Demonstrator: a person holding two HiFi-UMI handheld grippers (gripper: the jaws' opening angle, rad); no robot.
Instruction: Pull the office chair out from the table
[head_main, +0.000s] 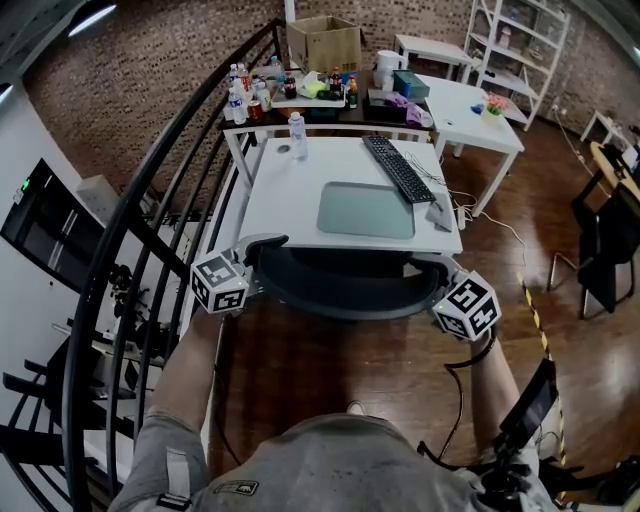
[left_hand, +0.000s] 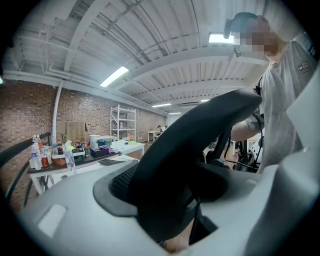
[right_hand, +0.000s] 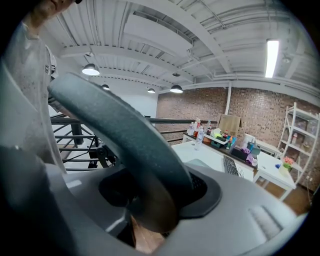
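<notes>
The dark grey office chair (head_main: 345, 290) sits tucked under the white table (head_main: 290, 190), and only the curved top of its backrest shows in the head view. My left gripper (head_main: 262, 262) clamps the backrest's left end and my right gripper (head_main: 432, 283) clamps its right end. In the left gripper view the backrest rim (left_hand: 190, 135) fills the space between the grey jaws of the left gripper (left_hand: 165, 210). In the right gripper view the same rim (right_hand: 115, 130) runs through the right gripper (right_hand: 150, 210), pressed between its jaws.
On the table lie a black keyboard (head_main: 398, 168), a grey mat (head_main: 367, 210) and a water bottle (head_main: 297, 135). A curved black railing (head_main: 130, 230) runs along the left. Behind stand a cluttered table with a cardboard box (head_main: 323, 42) and a white side table (head_main: 470, 110). A black chair (head_main: 605, 240) stands at right.
</notes>
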